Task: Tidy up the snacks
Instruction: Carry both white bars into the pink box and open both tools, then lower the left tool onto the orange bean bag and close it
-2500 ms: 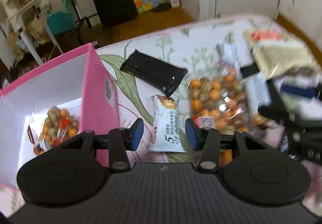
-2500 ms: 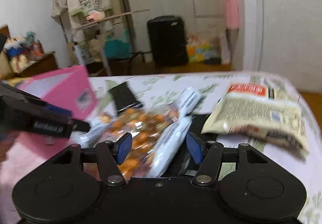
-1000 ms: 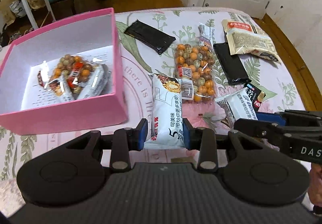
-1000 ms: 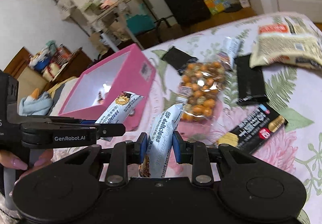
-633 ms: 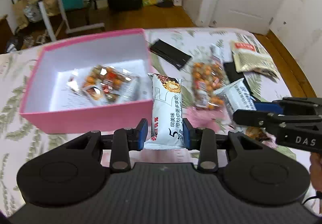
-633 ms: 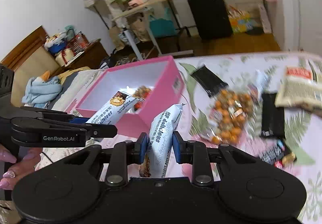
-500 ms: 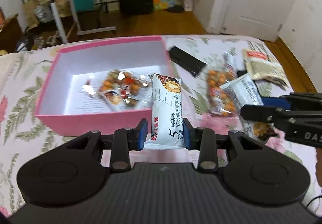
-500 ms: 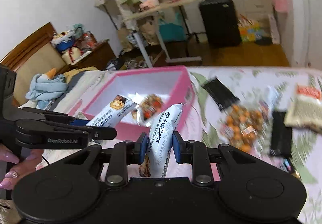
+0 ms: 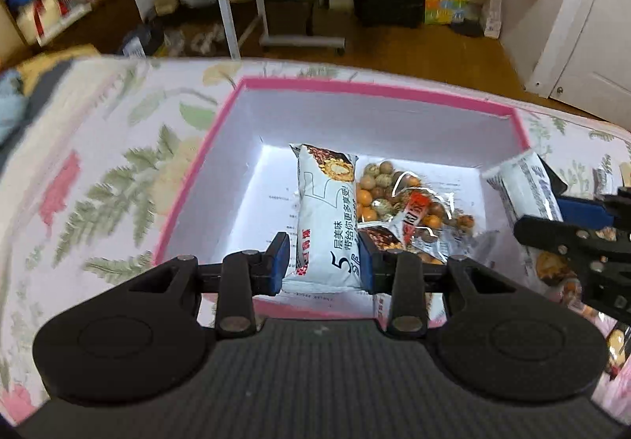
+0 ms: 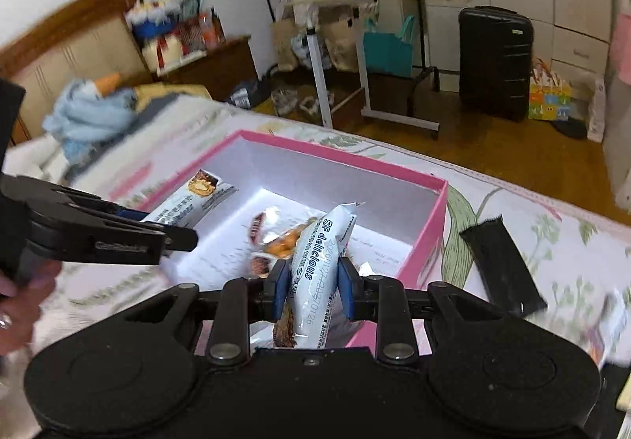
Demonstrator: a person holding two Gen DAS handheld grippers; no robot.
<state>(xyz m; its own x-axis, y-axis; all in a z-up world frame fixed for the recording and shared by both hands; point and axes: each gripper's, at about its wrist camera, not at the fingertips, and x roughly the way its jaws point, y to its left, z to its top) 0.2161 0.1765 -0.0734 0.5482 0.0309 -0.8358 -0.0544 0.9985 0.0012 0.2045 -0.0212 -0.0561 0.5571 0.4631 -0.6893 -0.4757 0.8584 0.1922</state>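
Observation:
A pink box (image 9: 374,88) with a white inside sits on the floral bedspread; it also shows in the right wrist view (image 10: 434,220). A clear bag of round orange snacks (image 9: 406,198) lies inside it. My left gripper (image 9: 322,261) is shut on a white snack packet (image 9: 325,218) and holds it over the box's near side. My right gripper (image 10: 311,283) is shut on a white packet marked "SF delicious" (image 10: 321,261), held over the box's near right corner. Each gripper with its packet shows in the other's view, the right (image 9: 568,226) and the left (image 10: 118,234).
A black flat packet (image 10: 499,263) lies on the bedspread right of the box. Beyond the bed's far edge are a wooden floor, a black suitcase (image 10: 495,60), a rolling side table (image 10: 374,40) and a cluttered cabinet (image 10: 189,44). Blue cloth (image 10: 86,115) lies at the left.
Both grippers have carried their white packets leftward from the loose snacks to above the pink box. The box now fills the middle of both views.

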